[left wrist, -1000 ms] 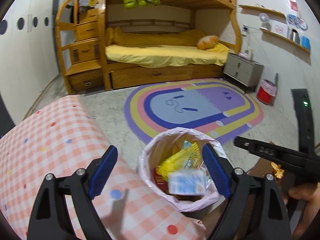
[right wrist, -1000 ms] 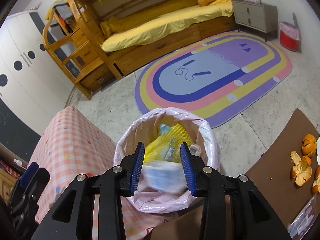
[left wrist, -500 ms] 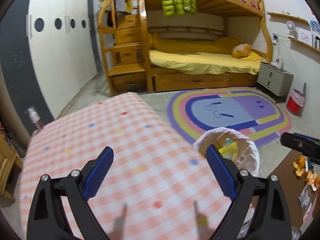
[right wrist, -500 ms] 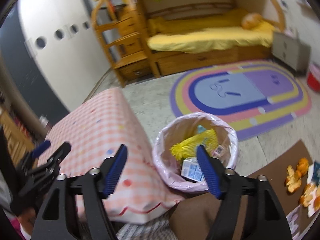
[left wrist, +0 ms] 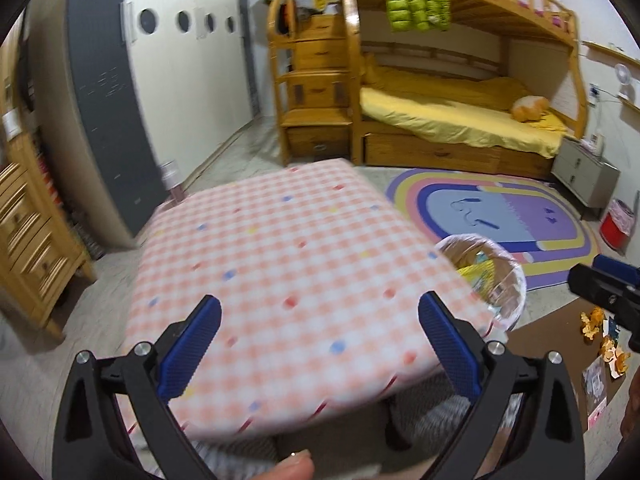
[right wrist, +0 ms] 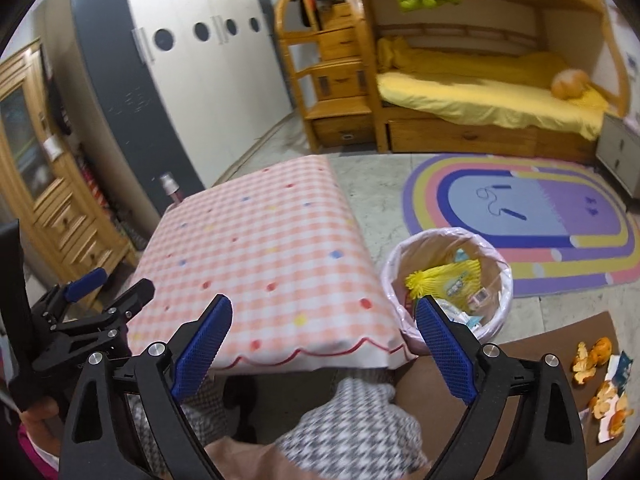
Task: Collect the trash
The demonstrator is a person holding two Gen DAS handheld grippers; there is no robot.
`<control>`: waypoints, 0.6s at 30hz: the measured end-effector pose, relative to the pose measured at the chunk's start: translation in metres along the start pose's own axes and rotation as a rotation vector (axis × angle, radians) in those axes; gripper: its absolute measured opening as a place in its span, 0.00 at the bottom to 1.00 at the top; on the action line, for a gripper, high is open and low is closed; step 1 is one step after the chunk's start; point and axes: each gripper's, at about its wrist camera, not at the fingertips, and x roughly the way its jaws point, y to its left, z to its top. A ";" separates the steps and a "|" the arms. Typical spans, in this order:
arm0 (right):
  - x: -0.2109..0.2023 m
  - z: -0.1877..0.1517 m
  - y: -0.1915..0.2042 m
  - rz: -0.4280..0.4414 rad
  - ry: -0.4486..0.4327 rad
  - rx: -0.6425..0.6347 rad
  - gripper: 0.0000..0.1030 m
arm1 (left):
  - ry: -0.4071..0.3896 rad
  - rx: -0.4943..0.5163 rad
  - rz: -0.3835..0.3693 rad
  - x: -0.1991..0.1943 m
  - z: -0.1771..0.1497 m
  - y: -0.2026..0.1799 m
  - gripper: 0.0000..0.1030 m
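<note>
A waste bin with a pink liner (right wrist: 448, 284) stands on the floor right of the table; it holds a yellow wrapper (right wrist: 444, 280) and a small carton. It also shows in the left wrist view (left wrist: 486, 276). My right gripper (right wrist: 322, 338) is open and empty, raised above the table's near edge, left of the bin. My left gripper (left wrist: 318, 346) is open and empty above the checked table (left wrist: 288, 280). Orange peels and paper scraps (right wrist: 600, 380) lie on a brown mat at the right.
The pink checked table (right wrist: 260, 264) fills the middle. A bunk bed (left wrist: 460, 120), a rainbow rug (right wrist: 520, 216), a red bin (left wrist: 616, 226), a wardrobe and a wooden dresser (left wrist: 28, 240) ring the room. A person's knees sit below the grippers.
The right gripper opened and let the carton fall into the bin. Both grippers then pulled back, up and to the left, away from the bin.
</note>
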 end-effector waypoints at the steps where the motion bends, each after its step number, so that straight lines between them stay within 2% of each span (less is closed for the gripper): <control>1: -0.005 -0.002 0.007 -0.006 -0.006 -0.026 0.90 | 0.005 -0.012 0.019 -0.007 -0.004 0.006 0.93; 9: -0.028 -0.012 0.048 -0.023 -0.023 -0.167 0.90 | 0.041 -0.081 0.165 -0.045 -0.032 0.046 0.93; 18: -0.032 -0.017 0.067 -0.013 -0.038 -0.224 0.90 | 0.074 -0.107 0.188 -0.052 -0.045 0.061 0.93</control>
